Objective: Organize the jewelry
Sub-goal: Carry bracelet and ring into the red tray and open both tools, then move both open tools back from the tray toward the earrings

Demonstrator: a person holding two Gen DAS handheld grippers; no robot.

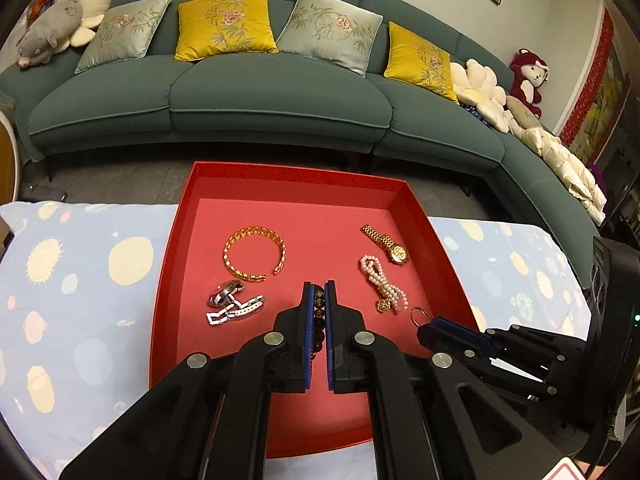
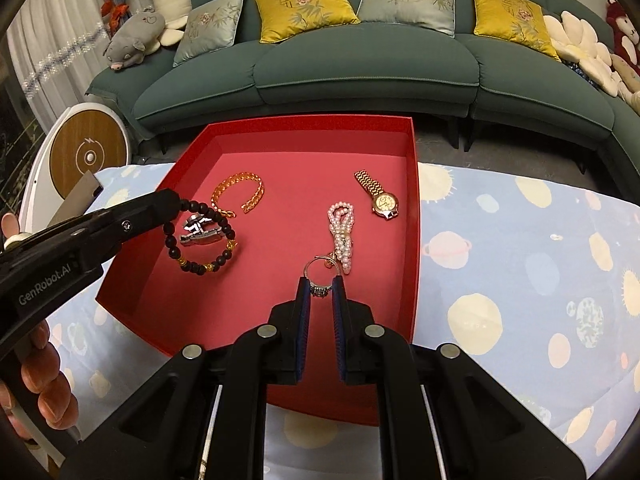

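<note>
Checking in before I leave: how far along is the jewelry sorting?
Done: gold bangle, silver watch, gold watch and pearl bracelet lie in the red tray. In hand: left gripper holds the dark beaded bracelet, right gripper the silver ring. Left: setting both down.

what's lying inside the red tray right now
Inside the red tray: gold bangle, gold watch, pearl bracelet, silver watch. The grippers hide part of the tray floor.
</note>
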